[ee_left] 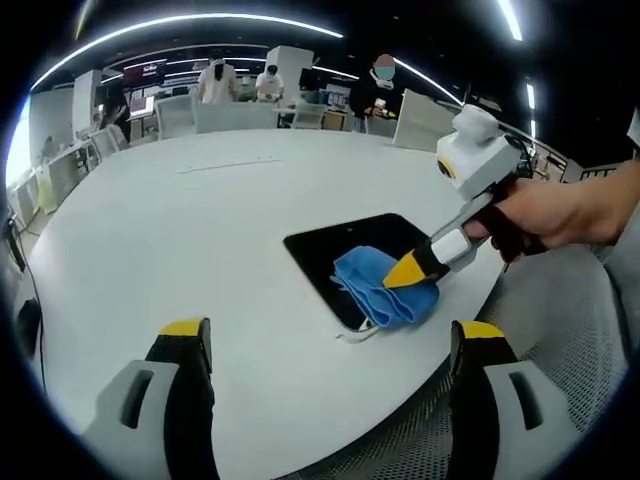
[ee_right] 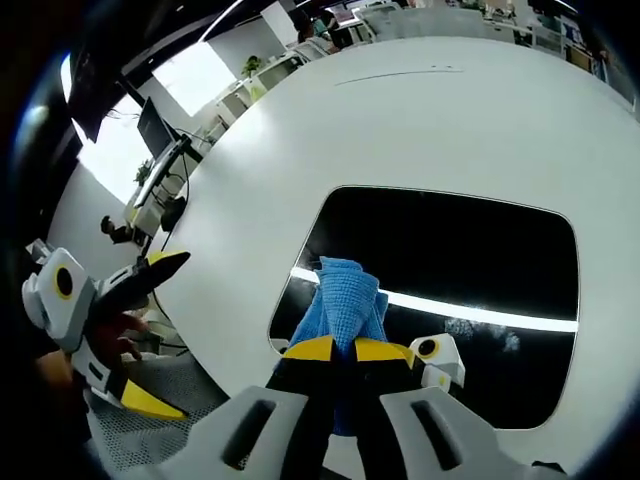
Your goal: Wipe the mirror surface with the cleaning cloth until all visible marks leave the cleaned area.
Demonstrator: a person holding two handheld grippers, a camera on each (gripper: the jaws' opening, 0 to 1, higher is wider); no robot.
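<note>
Blue cloth (ee_right: pixel 345 300) in right claw (ee_right: pixel 345 350) (no legible writing)

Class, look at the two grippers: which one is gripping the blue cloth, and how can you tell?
The right gripper: its jaws are shut on the blue cloth over the mirror. The left gripper stands open, jaws wide apart, above the white table.

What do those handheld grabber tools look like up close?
Each gripper has two black jaws with yellow tips rising from grey housings. The right gripper carries a white box on a grey and black handle held by a hand. The left gripper looks the same.
</note>
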